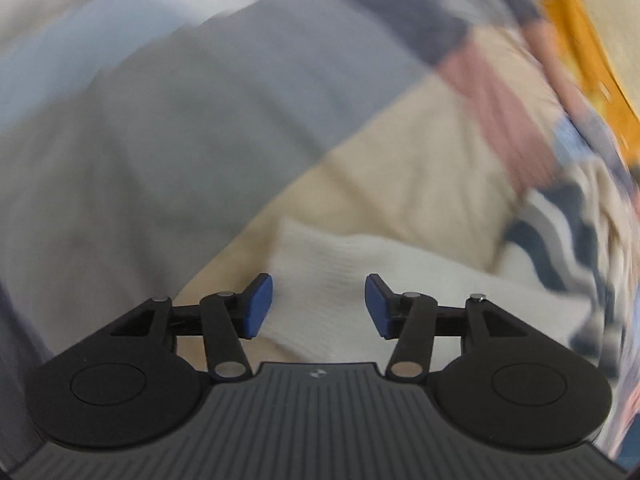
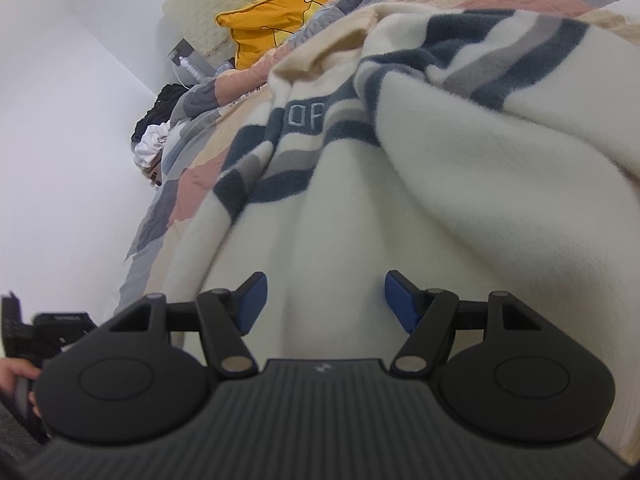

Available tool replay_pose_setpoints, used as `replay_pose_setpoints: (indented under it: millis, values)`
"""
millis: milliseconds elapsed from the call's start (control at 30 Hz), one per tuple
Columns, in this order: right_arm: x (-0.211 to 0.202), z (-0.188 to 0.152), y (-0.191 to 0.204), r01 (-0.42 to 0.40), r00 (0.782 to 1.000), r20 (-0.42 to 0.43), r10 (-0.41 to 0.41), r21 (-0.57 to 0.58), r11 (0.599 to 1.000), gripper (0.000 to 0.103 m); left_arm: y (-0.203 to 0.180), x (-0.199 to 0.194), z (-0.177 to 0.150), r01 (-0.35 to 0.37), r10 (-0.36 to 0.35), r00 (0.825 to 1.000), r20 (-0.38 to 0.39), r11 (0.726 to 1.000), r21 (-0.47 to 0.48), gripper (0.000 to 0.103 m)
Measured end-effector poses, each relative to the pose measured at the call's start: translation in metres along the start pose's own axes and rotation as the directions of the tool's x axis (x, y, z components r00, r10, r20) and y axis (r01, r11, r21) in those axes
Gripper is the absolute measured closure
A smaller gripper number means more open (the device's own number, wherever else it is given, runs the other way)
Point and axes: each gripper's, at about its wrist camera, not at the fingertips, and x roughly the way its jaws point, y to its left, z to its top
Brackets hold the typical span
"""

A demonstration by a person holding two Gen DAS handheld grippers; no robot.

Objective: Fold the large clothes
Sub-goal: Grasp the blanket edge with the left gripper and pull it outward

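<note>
A cream fleece sweater (image 2: 460,184) banded in navy and grey stripes lies on a patchwork quilt (image 2: 192,196) of beige, pink and grey blocks, beside a mustard-yellow cushion (image 2: 280,20) with black stick-figure line drawings.

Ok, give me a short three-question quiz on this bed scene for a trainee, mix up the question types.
1. True or false: the right hand-held gripper is clamped shut on the cream striped fleece garment.
2. What colour is the cushion near the head of the bed? A) green B) yellow-orange C) black
3. Fill in: the pads of the left hand-held gripper are coloured ____.

Key
1. False. Its jaws stand apart, with fleece lying between and beyond them, not pinched.
2. B. It carries black stick-figure drawings.
3. Blue. Those jaws also stand open, above a cream knit cuff or hem; the rest of that view is motion-blurred.
</note>
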Motion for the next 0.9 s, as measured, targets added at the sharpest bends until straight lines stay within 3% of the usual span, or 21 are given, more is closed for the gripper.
replay_pose_setpoints:
  millis: [133, 333, 433, 500, 567, 633, 733, 900]
  values:
    - [0.001, 0.0, -0.002, 0.003, 1.0, -0.004, -0.002, 0.012, 1.0, 0.035, 0.014, 0.002, 0.004, -0.009, 0.011, 1.0, 0.023, 0.996, -0.094, 0.045]
    - [0.005, 0.0, -0.002, 0.011, 1.0, -0.01, -0.011, 0.002, 1.0, 0.035, 0.004, 0.017, 0.002, -0.038, 0.037, 0.999, -0.014, 0.998, -0.046, 0.04]
    - [0.006, -0.001, -0.001, 0.018, 1.0, -0.009, -0.018, 0.0, 1.0, 0.035, -0.002, 0.017, 0.002, -0.007, 0.007, 1.0, -0.002, 1.0, 0.011, 0.041]
    - [0.006, -0.002, -0.001, 0.027, 1.0, -0.01, -0.027, -0.006, 1.0, 0.035, -0.006, 0.016, 0.002, 0.034, -0.035, 0.999, 0.008, 0.998, 0.05, 0.049]
    - [0.008, -0.003, 0.0, 0.04, 0.999, -0.012, -0.04, -0.016, 0.999, 0.036, -0.008, 0.017, 0.002, 0.088, -0.088, 0.996, -0.004, 0.994, 0.064, 0.076]
    - [0.009, -0.005, 0.0, 0.056, 0.998, -0.014, -0.056, -0.028, 0.998, 0.037, -0.011, 0.016, 0.0, 0.145, -0.144, 0.989, -0.023, 0.986, 0.085, 0.088]
    - [0.011, -0.006, 0.002, 0.068, 0.998, -0.01, -0.069, -0.055, 0.996, 0.036, -0.024, 0.005, 0.001, 0.163, -0.169, 0.985, 0.017, 0.97, 0.179, 0.091]
    - [0.014, -0.01, 0.011, 0.108, 0.994, -0.009, -0.11, -0.112, 0.988, 0.035, -0.019, -0.035, 0.037, 0.165, -0.192, 0.973, 0.131, 0.967, 0.193, 0.091]
